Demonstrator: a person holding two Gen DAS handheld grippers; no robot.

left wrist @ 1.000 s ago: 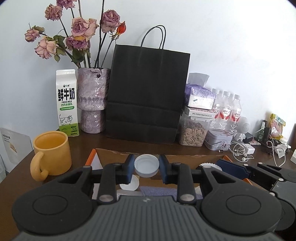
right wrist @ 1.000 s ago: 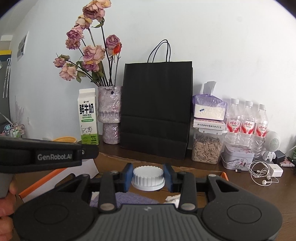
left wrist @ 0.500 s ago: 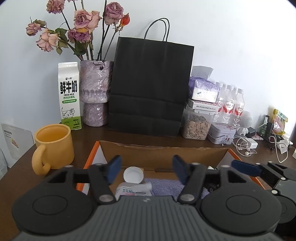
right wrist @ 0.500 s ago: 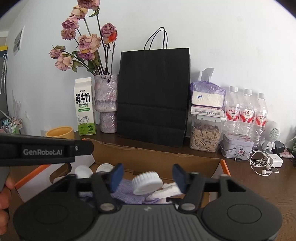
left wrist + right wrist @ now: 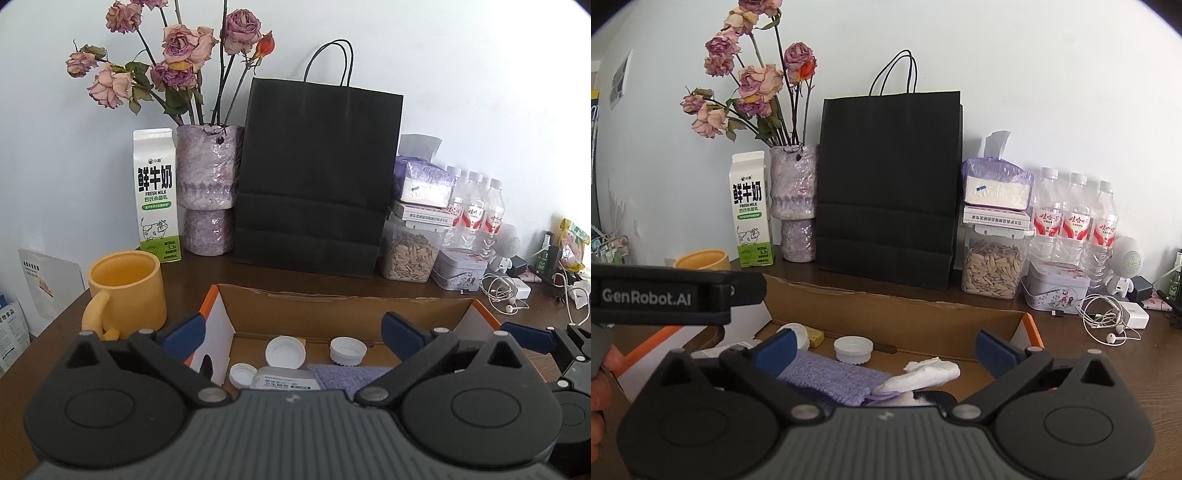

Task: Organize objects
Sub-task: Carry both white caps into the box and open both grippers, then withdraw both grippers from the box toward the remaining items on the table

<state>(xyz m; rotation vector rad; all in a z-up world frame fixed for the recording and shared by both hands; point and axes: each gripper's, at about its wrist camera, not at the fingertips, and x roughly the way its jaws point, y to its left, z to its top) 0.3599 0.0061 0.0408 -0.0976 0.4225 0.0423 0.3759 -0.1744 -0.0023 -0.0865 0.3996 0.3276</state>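
Observation:
An open cardboard box with orange edges sits on the dark table in front of both grippers; it also shows in the right wrist view. Inside lie a smooth white cap, a ribbed white cap, a smaller cap, a white packet and a purple cloth. The right wrist view shows the ribbed cap, the purple cloth and a crumpled white tissue. My left gripper is open and empty above the box. My right gripper is open and empty above it too.
A yellow mug stands left of the box. Behind it stand a milk carton, a purple vase of dried roses, a black paper bag, a seed jar, water bottles, a tin and earphone cables.
Both grippers opened and let go of their white caps, which dropped into the box. Both grippers have lifted slightly and opened wider.

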